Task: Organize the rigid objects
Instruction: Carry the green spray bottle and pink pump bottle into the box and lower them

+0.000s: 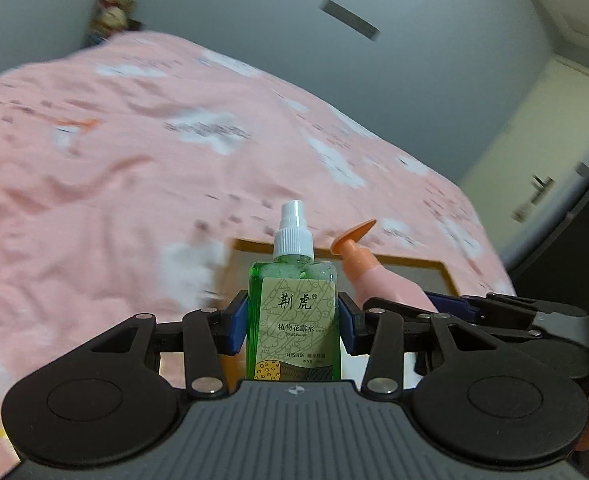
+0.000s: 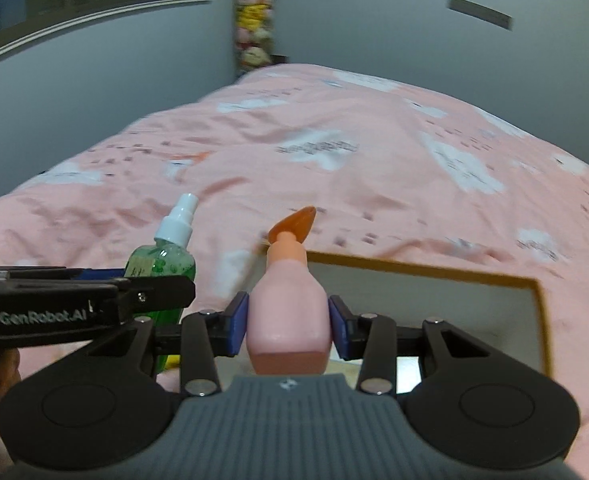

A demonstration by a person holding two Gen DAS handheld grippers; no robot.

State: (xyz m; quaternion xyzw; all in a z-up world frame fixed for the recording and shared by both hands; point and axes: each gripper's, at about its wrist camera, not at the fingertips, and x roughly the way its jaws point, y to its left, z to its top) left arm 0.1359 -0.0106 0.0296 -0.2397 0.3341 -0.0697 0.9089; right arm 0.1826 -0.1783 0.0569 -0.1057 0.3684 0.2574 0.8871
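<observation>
My left gripper (image 1: 293,322) is shut on a green spray bottle (image 1: 293,312) with a white nozzle and a beige label, held upright. My right gripper (image 2: 288,322) is shut on a pink pump bottle (image 2: 288,316) with an orange pump head, also upright. The two grippers are side by side: the pink bottle shows to the right in the left wrist view (image 1: 378,280), and the green bottle shows to the left in the right wrist view (image 2: 162,264). Both bottles hang above the near edge of a shallow tray (image 2: 534,292) with a yellow-brown rim and grey floor.
The tray lies on a bed with a pink quilt (image 2: 334,152) patterned in white. Grey walls stand behind, with stuffed toys (image 2: 254,12) in the corner. A door with a handle (image 1: 534,196) is at the right in the left wrist view.
</observation>
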